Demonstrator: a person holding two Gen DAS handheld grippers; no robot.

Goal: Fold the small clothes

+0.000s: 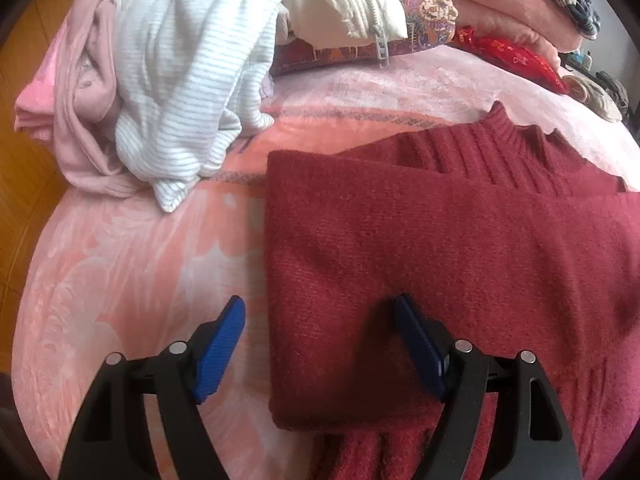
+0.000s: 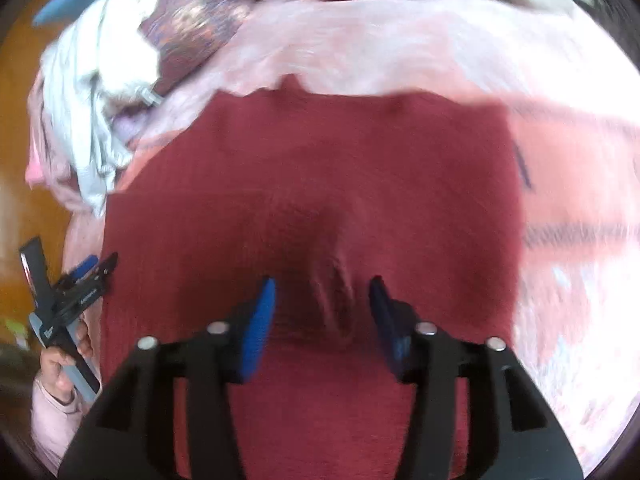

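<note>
A dark red knitted sweater (image 1: pixel 440 248) lies on the pink bed blanket (image 1: pixel 132 264), its left part folded over, ribbed collar at the far side. My left gripper (image 1: pixel 320 312) is open, straddling the sweater's folded left edge, one finger over the blanket and one over the sweater. In the right wrist view the sweater (image 2: pixel 320 168) fills the middle. My right gripper (image 2: pixel 322 292) is open just above a small ridge of its fabric. The left gripper (image 2: pixel 90 266) also shows there at the sweater's left edge, held by a hand.
A pile of clothes lies at the far left: a white striped garment (image 1: pixel 180 80) over a pale pink one (image 1: pixel 80 92). A cream zipped jacket (image 1: pixel 344 4), a patterned cushion (image 1: pixel 424 4) and a red embroidered cloth (image 1: pixel 516 60) lie at the back. Wooden floor (image 1: pixel 24 184) is left.
</note>
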